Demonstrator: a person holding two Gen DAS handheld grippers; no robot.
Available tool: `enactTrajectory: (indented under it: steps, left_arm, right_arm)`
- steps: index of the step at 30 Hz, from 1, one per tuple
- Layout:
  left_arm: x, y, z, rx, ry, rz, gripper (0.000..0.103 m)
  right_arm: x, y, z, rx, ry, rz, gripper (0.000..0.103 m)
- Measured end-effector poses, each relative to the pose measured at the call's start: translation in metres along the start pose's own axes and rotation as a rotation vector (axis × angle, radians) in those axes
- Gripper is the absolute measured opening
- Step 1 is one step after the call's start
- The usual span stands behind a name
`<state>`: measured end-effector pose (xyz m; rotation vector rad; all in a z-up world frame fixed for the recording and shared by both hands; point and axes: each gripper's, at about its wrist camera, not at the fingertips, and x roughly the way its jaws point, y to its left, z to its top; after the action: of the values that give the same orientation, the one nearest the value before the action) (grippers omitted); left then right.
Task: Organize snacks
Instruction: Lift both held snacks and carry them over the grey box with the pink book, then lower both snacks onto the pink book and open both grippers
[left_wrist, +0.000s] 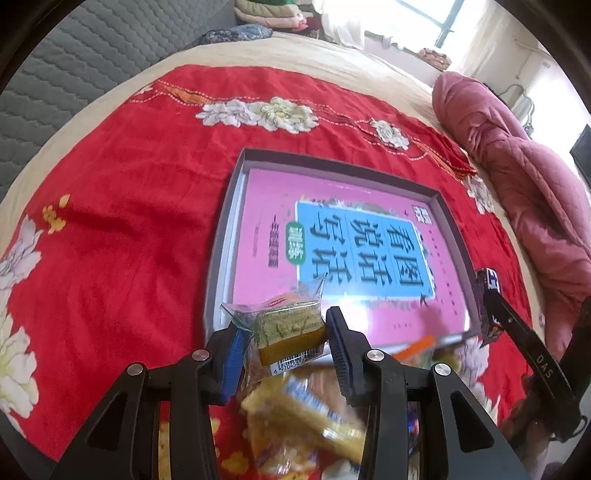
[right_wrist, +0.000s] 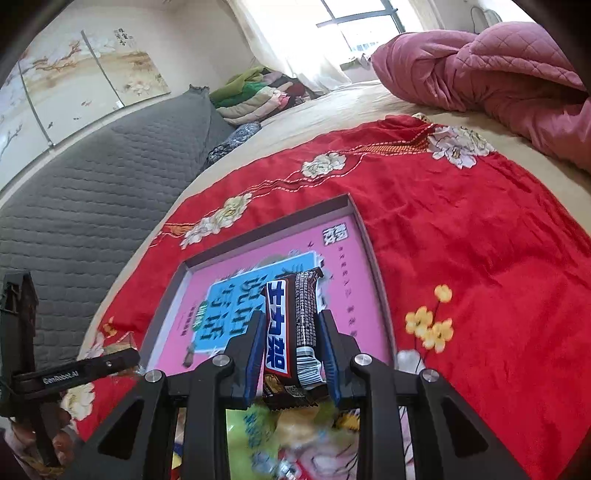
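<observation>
Left wrist view: left gripper (left_wrist: 288, 328) clamps green cake packet (left_wrist: 291, 330), just short of tray's (left_wrist: 448, 214) near edge.
Right gripper (right_wrist: 290, 332): clamps chocolate bar (right_wrist: 291, 325), long axis along fingers, over tray.
Nearer: right.

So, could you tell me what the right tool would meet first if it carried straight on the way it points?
Probably the pink book lying in the shallow grey box; the right tool, shut on a dark chocolate bar, angles down toward it, though depth is unclear.
</observation>
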<state>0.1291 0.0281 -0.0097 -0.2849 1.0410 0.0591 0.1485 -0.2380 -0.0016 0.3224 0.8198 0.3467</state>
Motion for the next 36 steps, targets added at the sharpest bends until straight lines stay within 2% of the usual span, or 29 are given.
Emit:
enactTrajectory:
  steps: [7,24,36]
  left_arm:
    - [0.023,-0.009,0.016,0.003,0.023,0.009,0.043]
    - [0.059,-0.010,0.014,0.002,0.093,0.049,0.043]
    - [0.068,-0.015,0.011,0.020,0.117,0.045,0.043]
  right_arm:
    - [0.016,-0.006,0.006,-0.002,0.000,-0.019,0.029]
    - [0.046,-0.003,-0.004,-0.101,0.087,-0.151,0.029]
    - [0.049,0.001,-0.008,-0.133,0.113,-0.164,0.029]
